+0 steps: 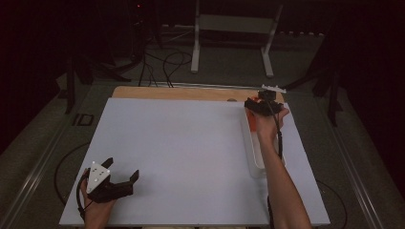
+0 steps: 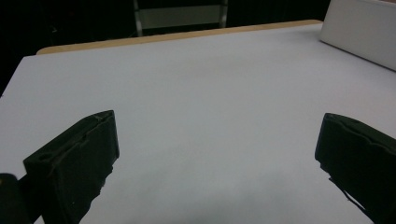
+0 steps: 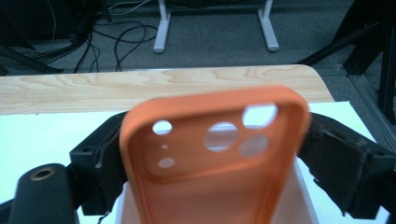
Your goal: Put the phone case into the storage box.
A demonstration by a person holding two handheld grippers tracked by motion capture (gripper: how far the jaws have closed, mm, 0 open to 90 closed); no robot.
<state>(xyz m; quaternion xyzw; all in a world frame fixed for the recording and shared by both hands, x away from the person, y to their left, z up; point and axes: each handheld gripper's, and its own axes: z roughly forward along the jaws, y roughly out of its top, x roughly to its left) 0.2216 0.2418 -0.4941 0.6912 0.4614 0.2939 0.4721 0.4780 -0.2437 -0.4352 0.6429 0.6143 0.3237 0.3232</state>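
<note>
Orange phone case [image 3: 212, 158] sits clamped between my right gripper's [image 1: 260, 106] fingers [image 3: 343, 163], up at the desk's [image 1: 191, 157] two o'clock over the white tray [image 1: 255, 157]; my left gripper [image 1: 117, 179] rests at seven o'clock, fingers [image 2: 77, 163] spread wide, holding nothing.

Phone case [image 3: 210, 154]: orange. Tray [image 1: 253, 148]: white. Table [image 1: 191, 143]: pale grey-white top, light wood-grain edge. Hand-held gripper [image 3: 210, 140]: black.

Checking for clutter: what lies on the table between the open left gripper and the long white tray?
Nothing: in the high view, bare white tabletop separates the left gripper from the long white tray.
</note>
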